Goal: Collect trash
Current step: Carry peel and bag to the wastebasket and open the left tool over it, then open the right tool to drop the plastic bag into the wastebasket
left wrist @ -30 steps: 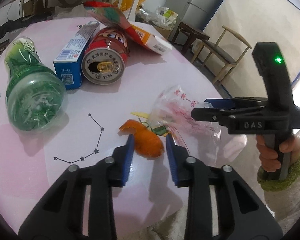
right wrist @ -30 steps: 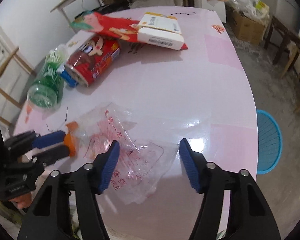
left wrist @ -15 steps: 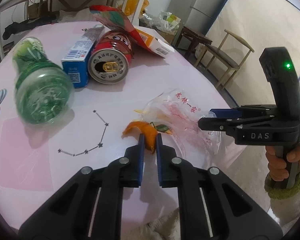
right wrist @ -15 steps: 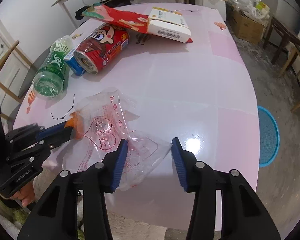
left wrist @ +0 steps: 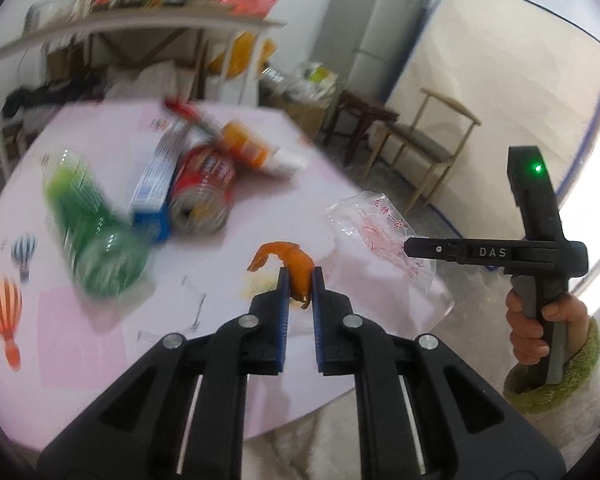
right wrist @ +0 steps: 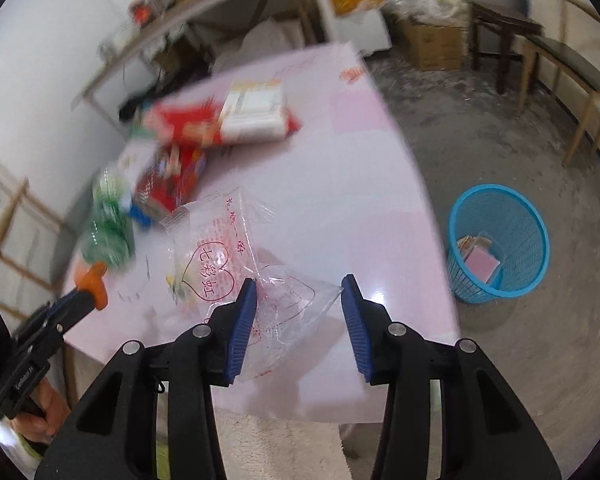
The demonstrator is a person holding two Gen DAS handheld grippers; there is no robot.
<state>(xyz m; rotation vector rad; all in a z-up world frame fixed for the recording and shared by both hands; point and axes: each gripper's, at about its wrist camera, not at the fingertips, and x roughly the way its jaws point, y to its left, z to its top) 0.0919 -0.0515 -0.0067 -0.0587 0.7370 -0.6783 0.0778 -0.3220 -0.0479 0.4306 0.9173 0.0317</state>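
Note:
My left gripper [left wrist: 298,280] is shut on an orange peel [left wrist: 288,261] and holds it above the pink table [left wrist: 100,312]. It also shows in the right wrist view [right wrist: 94,280]. A clear plastic bag with red print [right wrist: 228,256] lies at the table's near edge. My right gripper [right wrist: 298,300] is open, its fingers on either side of the bag's near end. In the left wrist view the bag [left wrist: 374,236] hangs at the right gripper's tip. A blue mesh bin [right wrist: 500,240] stands on the floor right of the table.
A green bottle [left wrist: 92,240], a blue box [left wrist: 154,196], a red can [left wrist: 202,194] and an orange-white carton [left wrist: 256,152] lie on the table. Red wrapper [right wrist: 188,128] lies farther back. A wooden chair [left wrist: 424,140] and a shelf [left wrist: 132,28] stand beyond.
My left gripper closed on the orange peel and lifted it off the table. The right gripper narrowed and then opened wider around the bag's end. Both views tilted upward.

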